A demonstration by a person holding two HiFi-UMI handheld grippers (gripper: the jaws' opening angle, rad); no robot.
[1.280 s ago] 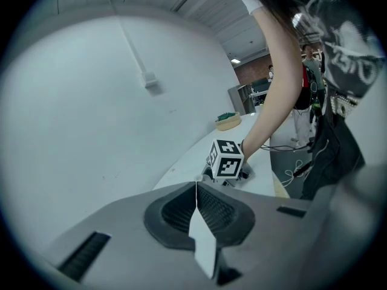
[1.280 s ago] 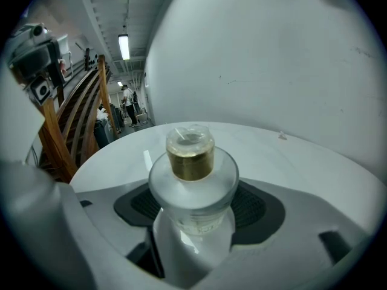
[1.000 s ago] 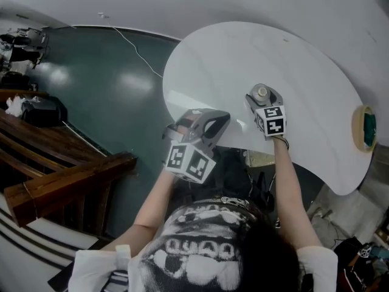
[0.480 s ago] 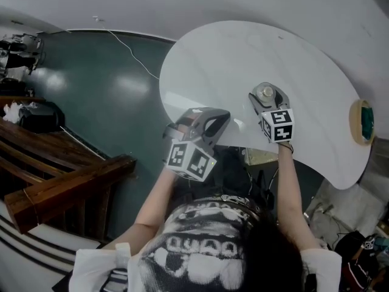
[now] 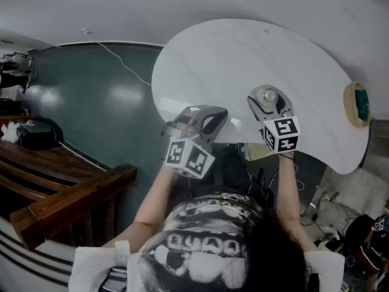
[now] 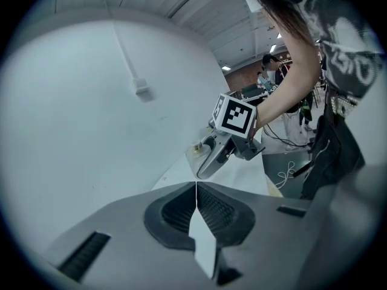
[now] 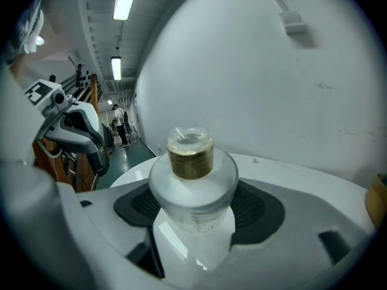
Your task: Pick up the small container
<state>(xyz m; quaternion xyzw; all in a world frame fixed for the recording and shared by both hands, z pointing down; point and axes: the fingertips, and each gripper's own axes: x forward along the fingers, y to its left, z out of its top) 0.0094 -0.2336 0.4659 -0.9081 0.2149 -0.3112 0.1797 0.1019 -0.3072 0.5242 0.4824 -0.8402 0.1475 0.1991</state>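
Frosted glass, I judge — stiff, slick, breakable: the jaws of my right gripper (image 5: 267,97) clasp the small round brass-necked container (image 7: 192,180) by its belly above the white tabletop (image 5: 243,53); my left gripper (image 6: 196,203) is clenched on nothing.

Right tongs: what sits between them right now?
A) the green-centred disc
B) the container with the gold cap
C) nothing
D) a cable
B: the right gripper view shows the container gripped on both sides by the right tongs.
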